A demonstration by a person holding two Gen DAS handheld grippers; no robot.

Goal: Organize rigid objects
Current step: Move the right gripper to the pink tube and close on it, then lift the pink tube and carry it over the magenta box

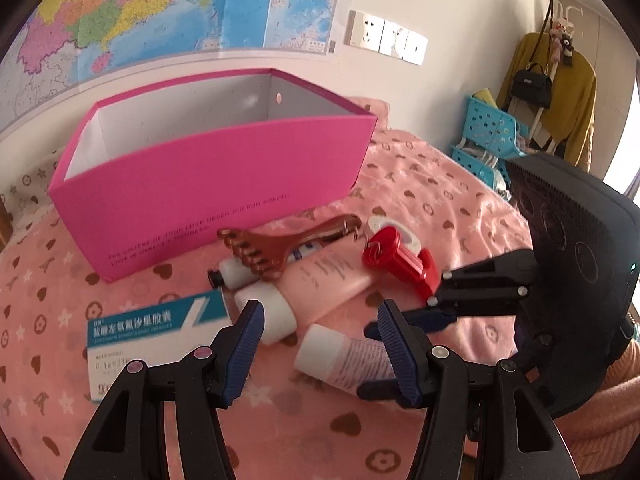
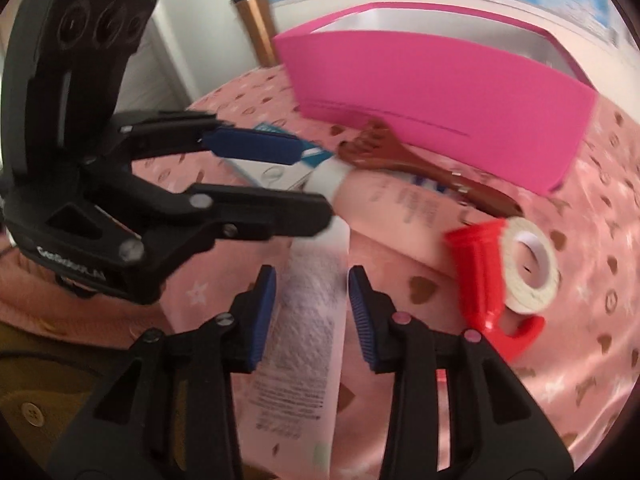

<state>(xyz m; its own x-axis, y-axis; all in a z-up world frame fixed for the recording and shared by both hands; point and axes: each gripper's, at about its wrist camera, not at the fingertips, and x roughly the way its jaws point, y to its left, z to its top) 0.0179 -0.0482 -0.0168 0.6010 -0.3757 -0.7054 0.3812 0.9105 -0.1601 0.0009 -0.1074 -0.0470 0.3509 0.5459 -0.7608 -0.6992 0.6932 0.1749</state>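
Note:
A small pink tube with a white cap lies on the pink blanket. My right gripper straddles its body, and both blue pads touch its sides. In the left wrist view the right gripper reaches in from the right over this small tube. My left gripper hangs open just above the tube's cap, holding nothing; the same left gripper shows at the left of the right wrist view. Behind lie a bigger pink tube, a brown foot-shaped tool and a red tape dispenser. The pink box stands open-topped.
A blue-and-white medicine carton lies left of the tubes. A small white bottle sits under the brown tool. Blue crates and hanging clothes stand at the far right. A copper tumbler stands behind the bed.

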